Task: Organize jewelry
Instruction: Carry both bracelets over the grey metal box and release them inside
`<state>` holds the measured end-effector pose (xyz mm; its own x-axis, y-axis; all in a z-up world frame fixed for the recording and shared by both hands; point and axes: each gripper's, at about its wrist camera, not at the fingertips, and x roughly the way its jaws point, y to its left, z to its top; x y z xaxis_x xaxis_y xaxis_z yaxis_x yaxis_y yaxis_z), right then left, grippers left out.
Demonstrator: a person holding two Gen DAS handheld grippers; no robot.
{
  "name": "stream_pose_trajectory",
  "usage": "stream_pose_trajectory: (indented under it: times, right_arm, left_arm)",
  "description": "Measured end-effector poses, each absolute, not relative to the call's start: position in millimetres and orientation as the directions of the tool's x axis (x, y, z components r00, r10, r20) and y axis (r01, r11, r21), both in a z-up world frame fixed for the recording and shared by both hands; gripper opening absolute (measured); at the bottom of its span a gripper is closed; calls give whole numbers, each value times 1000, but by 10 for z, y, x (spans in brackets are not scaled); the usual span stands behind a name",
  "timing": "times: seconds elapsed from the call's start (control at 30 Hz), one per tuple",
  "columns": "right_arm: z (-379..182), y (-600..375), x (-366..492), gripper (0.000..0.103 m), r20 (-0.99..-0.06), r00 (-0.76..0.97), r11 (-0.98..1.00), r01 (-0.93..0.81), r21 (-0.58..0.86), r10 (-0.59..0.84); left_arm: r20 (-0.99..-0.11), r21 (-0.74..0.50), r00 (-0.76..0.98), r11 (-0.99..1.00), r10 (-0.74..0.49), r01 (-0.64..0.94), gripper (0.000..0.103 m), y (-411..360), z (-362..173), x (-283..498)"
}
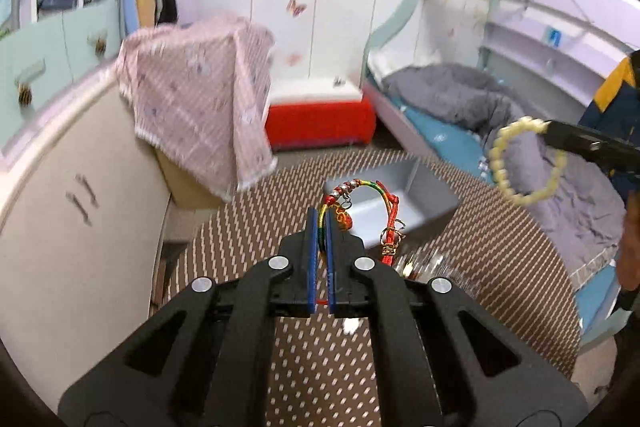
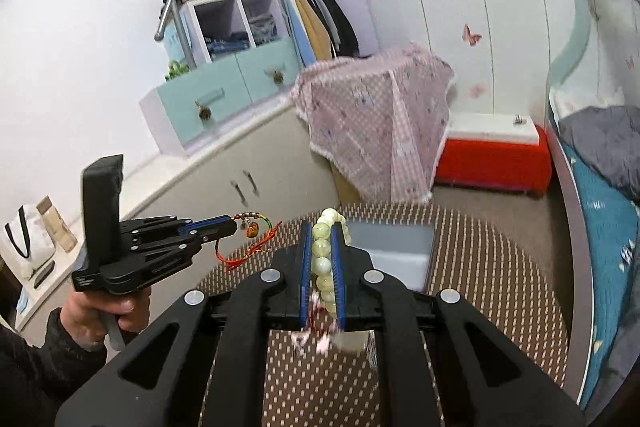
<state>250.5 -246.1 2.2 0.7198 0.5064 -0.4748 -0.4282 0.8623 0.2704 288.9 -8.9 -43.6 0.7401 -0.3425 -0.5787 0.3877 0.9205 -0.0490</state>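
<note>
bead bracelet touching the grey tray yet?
Apart. The right wrist view shows the bead bracelet clamped in the right gripper, short of the grey tray; in the left wrist view it hangs in mid-air.

Tray [image 1: 404, 203] on the table [image 1: 248, 223]; draped box [image 1: 200, 107] behind-left; bed [image 1: 560, 195] right.

No text, label, brand or number is legible on anything
</note>
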Motion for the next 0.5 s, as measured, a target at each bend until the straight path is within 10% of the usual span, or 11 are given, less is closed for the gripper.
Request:
stream_pose_trajectory:
  times: [0.4,0.43,0.5]
  right_arm:
    - [-304,-2513,3432,10,-570,677,884,-330,330,466]
    - [-327,-2527,3489,12,-583,674,890,-313,333,455]
    - [-442,-2612,3575,21,-602,669,896,-259,361,436]
  left_arm:
    - [-656,-93,663,910,-362,404,9,-695,-610,3673]
    - [-666,-92,658,914,-351,396,20,-698,-648,3713]
    - [-650,-89,691,934,-317,345,95,-654,-670,3750]
